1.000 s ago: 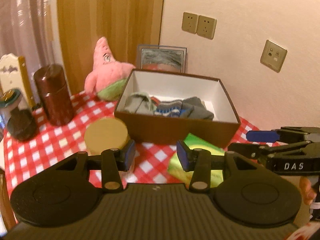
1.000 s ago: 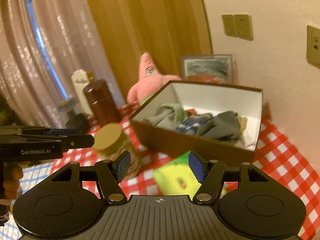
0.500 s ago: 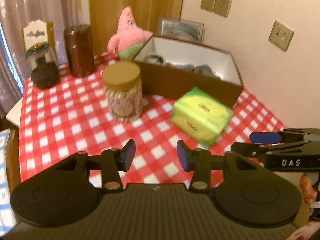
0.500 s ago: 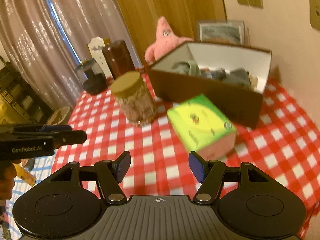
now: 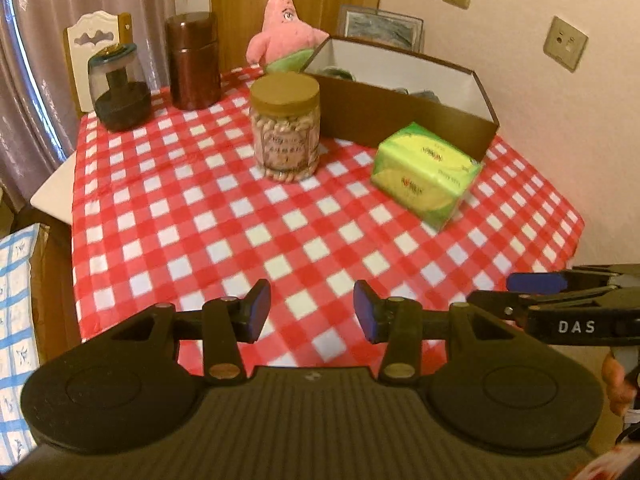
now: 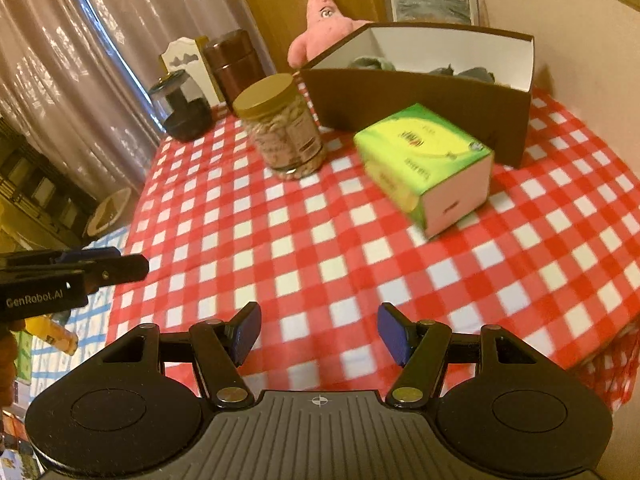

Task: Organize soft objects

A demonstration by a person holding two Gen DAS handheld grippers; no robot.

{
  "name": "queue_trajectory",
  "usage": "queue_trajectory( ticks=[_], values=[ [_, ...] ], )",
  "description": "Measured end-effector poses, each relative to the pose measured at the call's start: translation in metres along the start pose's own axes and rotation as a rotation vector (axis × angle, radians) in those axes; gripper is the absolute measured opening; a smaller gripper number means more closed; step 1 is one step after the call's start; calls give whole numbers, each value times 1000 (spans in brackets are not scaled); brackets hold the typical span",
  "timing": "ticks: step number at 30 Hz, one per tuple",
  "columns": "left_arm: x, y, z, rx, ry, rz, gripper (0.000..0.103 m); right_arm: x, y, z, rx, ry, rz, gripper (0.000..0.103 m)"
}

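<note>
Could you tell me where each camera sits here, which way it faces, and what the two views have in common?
Left wrist: on the open left gripper, above the table's near edge, facing the brown box; the right gripper juts in at the right.
Right wrist: on the open right gripper, facing the same way; the left gripper enters at the left.
Both show the jar, green pack and pink plush.

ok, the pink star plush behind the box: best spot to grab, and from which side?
Grip the pink star plush by its pointed head, coming from above. It sits upright behind the brown box's left corner, head clear, while box and snack jar screen its lower body. Both grippers are open and empty.
</note>
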State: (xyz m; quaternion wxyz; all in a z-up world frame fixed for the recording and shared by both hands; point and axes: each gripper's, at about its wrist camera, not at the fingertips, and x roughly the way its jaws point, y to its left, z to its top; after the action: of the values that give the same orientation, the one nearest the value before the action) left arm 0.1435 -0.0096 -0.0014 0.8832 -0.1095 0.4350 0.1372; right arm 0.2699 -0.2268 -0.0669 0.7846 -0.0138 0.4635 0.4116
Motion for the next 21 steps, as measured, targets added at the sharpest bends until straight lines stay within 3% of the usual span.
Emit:
queue_trajectory(
  ticks=[11,21],
  values=[
    [-35,31,-42,50,10,-39,43,-9,65,-48,28,-6,-39,64],
    [-57,47,-64,71,-12,-71,43,-24,97,-76,41,-33,-73,64]
  ],
)
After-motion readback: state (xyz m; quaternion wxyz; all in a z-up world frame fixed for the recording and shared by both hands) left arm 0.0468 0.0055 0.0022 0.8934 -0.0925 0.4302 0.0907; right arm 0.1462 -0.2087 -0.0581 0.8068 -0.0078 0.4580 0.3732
